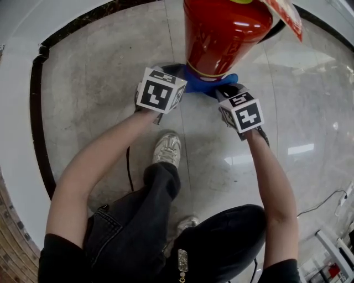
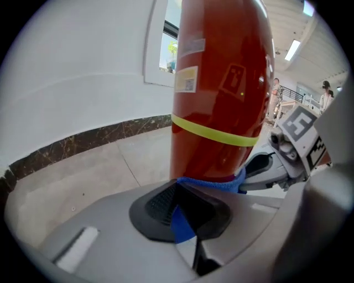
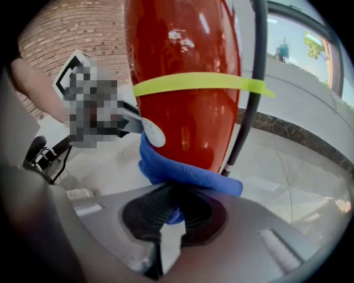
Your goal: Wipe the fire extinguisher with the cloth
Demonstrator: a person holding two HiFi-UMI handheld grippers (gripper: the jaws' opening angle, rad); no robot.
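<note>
Pressing cloth (image 1: 206, 85) against extinguisher (image 1: 224, 33) base.

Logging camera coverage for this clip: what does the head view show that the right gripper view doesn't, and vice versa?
Head view only: the person's dark trousers and the tag hanging off the extinguisher's top.
Right gripper view only: the right tongs pinching the blue cloth between their pads, and a window.
Both: the red fire extinguisher, the cloth wrapped around its base, and the left tongs.
</note>
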